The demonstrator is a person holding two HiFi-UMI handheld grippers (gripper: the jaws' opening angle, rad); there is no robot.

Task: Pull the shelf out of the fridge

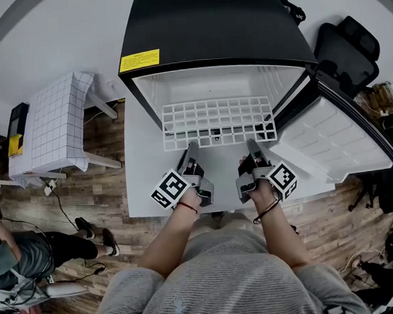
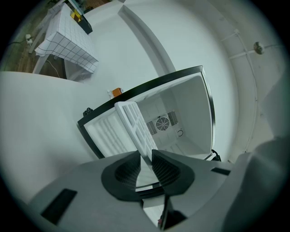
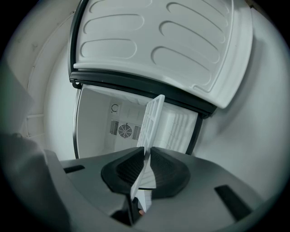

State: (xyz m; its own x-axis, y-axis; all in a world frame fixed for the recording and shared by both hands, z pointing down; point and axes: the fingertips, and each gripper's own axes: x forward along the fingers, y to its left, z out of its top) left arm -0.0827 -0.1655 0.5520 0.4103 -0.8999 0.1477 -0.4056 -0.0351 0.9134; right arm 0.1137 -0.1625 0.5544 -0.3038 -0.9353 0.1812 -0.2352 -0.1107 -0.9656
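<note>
In the head view, the white shelf point(image 1: 217, 121) juts halfway out of the open fridge point(image 1: 207, 25) at frame centre. The left gripper point(image 1: 190, 148) and right gripper point(image 1: 253, 144) meet its front edge. In the left gripper view, the jaws clamp that edge at lower centre. In the right gripper view, the jaws likewise clamp it.

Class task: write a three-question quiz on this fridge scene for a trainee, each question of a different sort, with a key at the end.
1. True or false: the left gripper and the right gripper are both shut on the front edge of the white shelf.
2. The door of the fridge is: A) closed; B) swung open on the person's right; C) lying on the floor.
3. Fill in: the sticker on the fridge's black top is ____ in colour.

Key: 1 true; 2 B; 3 yellow.
</note>
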